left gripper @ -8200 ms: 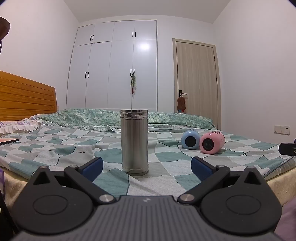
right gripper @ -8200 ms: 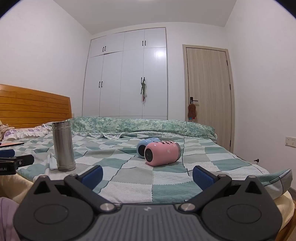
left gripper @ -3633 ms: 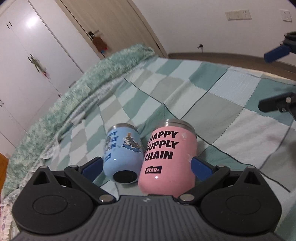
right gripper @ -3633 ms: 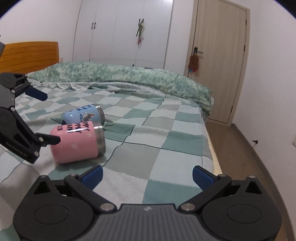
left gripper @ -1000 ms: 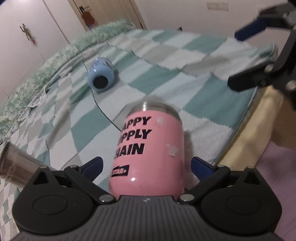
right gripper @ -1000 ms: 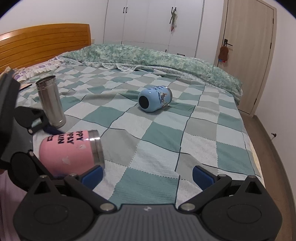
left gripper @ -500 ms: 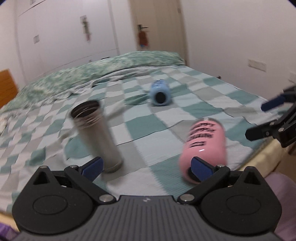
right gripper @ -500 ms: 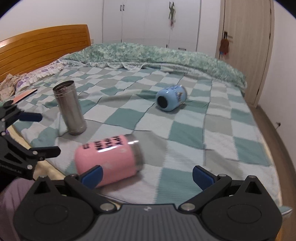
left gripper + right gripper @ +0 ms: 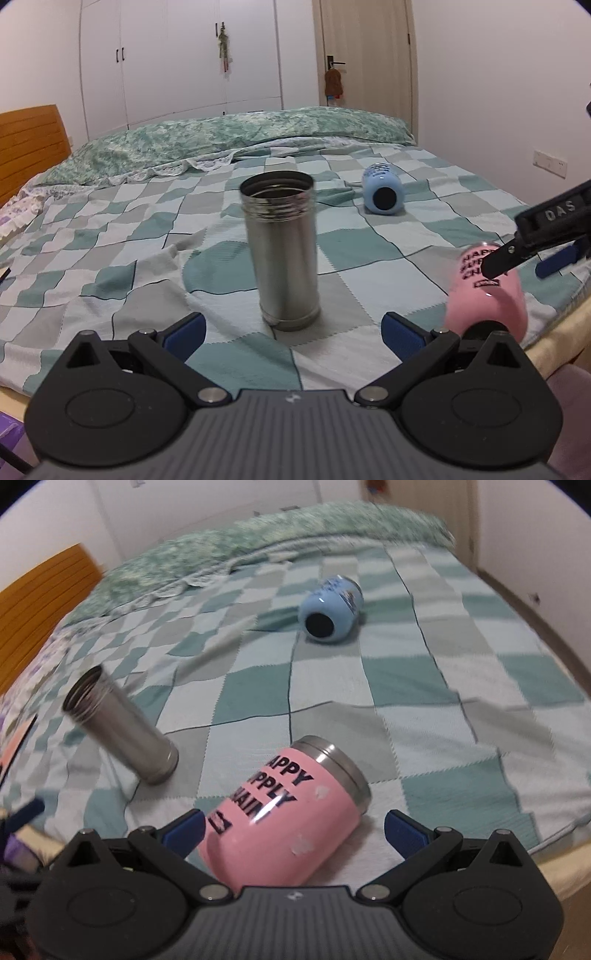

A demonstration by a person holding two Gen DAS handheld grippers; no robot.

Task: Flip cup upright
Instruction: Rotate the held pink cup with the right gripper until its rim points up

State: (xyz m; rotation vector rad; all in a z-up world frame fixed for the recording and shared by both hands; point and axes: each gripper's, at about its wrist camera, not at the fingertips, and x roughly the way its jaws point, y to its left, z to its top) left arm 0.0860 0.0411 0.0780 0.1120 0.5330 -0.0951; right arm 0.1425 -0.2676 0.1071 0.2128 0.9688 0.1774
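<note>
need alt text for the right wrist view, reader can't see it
A pink cup printed with black lettering lies on its side on a checked bedspread, between the open jaws of the right gripper, its steel rim pointing away. A steel flask stands to the left, and a blue cup lies on its side farther back.

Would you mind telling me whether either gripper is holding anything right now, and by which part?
Nothing is held. The right gripper is open around the lying pink cup, jaws clear of its sides; the left gripper is open and empty.
</note>
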